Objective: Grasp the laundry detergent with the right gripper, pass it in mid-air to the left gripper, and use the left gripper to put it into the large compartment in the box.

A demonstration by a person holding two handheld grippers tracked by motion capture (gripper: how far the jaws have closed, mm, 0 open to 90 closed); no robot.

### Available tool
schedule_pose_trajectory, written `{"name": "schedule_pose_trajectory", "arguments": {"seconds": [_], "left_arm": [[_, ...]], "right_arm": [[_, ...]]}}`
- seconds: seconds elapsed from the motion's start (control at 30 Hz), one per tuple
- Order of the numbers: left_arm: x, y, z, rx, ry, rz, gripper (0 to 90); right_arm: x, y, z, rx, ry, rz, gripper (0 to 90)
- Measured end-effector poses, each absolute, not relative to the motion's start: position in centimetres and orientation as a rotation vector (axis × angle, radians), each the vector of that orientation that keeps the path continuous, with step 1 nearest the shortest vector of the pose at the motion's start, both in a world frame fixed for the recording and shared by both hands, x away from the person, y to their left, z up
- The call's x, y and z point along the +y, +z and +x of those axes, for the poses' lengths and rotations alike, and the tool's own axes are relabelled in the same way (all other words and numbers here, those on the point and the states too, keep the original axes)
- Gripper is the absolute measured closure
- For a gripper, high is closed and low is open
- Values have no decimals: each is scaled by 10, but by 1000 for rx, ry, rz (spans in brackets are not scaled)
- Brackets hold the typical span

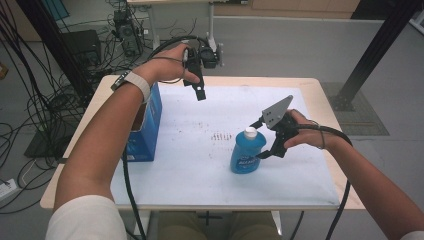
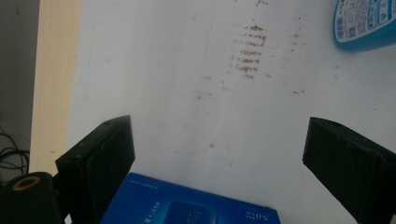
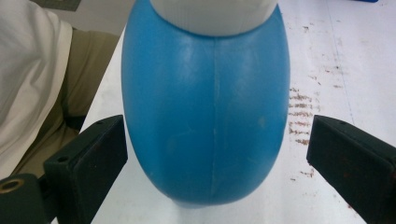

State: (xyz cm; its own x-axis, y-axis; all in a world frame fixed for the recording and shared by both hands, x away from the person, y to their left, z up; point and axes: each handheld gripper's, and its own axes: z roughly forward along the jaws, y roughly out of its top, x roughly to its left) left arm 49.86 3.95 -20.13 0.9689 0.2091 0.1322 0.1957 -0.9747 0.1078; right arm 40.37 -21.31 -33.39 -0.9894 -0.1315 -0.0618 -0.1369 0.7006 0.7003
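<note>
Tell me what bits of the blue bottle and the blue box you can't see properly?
- Blue bottle: label print too small in the high view; cut off by the top edge in the left gripper view.
- White cap: cropped by the top edge, right gripper view.
- Blue box: partly hidden behind the left forearm.

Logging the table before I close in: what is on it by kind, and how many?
Blue plastic bottle with a white cap: 1
Blue cardboard box: 1
Total: 2
</note>
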Motion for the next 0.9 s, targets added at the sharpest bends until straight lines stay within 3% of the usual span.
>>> {"name": "schedule_pose_trajectory", "arguments": {"seconds": [0.9], "left_arm": [[38, -203, 499, 306, 220, 3030, 96]], "right_arm": [[-210, -349, 400, 2882, 1245, -231, 97]]}}
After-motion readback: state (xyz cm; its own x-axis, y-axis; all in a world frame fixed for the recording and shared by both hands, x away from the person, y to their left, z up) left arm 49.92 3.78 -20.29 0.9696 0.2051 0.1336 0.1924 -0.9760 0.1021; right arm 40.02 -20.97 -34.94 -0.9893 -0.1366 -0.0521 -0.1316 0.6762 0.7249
